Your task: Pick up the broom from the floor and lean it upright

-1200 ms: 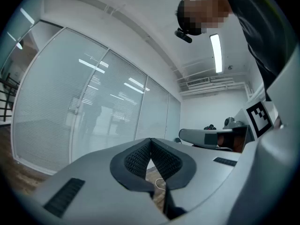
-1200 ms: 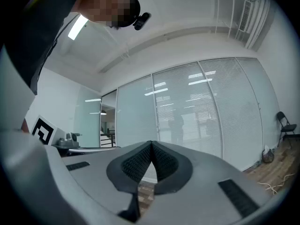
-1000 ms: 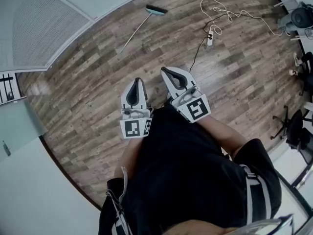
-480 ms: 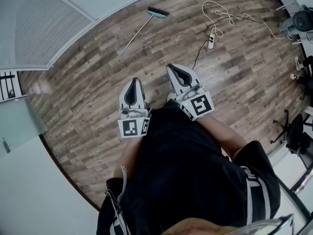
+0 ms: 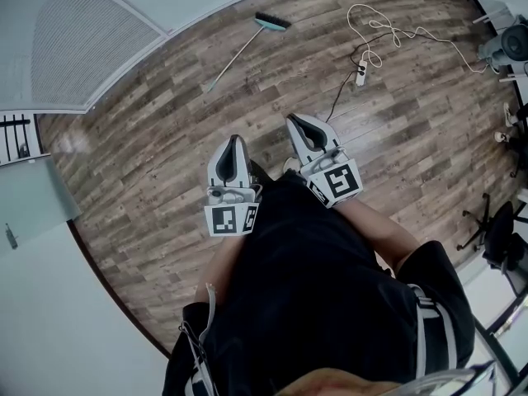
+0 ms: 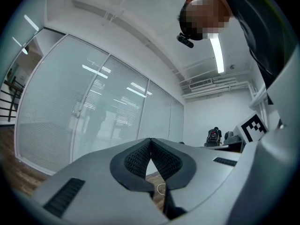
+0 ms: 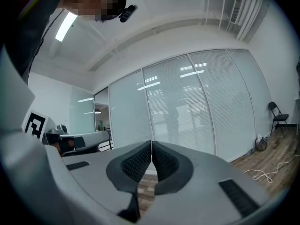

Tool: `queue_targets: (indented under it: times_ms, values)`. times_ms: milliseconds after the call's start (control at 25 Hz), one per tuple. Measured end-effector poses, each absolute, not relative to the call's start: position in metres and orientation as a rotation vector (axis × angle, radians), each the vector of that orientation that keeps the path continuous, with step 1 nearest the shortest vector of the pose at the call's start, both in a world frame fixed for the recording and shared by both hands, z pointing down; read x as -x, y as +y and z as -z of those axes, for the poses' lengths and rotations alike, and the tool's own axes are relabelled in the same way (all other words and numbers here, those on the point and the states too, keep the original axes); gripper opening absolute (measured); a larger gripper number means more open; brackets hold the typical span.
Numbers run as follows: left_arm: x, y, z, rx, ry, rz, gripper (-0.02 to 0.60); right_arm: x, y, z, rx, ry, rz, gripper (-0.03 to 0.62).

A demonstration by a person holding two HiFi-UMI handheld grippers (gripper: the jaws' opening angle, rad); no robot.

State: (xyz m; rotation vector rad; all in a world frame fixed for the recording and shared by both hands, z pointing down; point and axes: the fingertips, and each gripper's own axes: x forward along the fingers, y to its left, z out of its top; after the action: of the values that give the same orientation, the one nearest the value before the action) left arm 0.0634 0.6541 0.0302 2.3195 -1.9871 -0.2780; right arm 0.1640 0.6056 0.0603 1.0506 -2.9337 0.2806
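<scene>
Only head view shows broom (image 5: 238,55) — lying on floor (image 5: 148,167)

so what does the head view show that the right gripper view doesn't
Only the head view: the broom lying flat on the floor near the glass wall, untouched, and the power strip.
Only the right gripper view: a ceiling strip light, a folding chair by the glass, and the right gripper's jaws seen end-on, closed with nothing between them.
Both: the wood floor, the glass wall and the white cable.
</scene>
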Motion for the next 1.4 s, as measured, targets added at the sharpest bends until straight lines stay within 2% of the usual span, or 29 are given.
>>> queue_targets:
  times_ms: [360, 760, 1160, 1400]
  values:
    - [-0.043, 0.632, -0.045, -2.236, -1.977, 0.325, 0.018, -0.174, 0.578, -0.064, -1.129, -2.934, -0.285, 0.02]
    - [-0.027, 0.547, -0.065, -2.209, -1.889, 0.337, 0.018, -0.195, 0.494, -0.065, -1.351, -2.845, -0.288, 0.02]
    - [0.037, 0.44, -0.067, -2.199, -1.885, 0.279, 0.018, -0.156, 0.392, -0.09, -1.319, -2.734, -0.3, 0.02]
    - [0.087, 0.387, -0.073, -2.132, -1.929, 0.258, 0.018, -0.108, 0.33, -0.093, -1.277, -2.717, -0.329, 0.02]
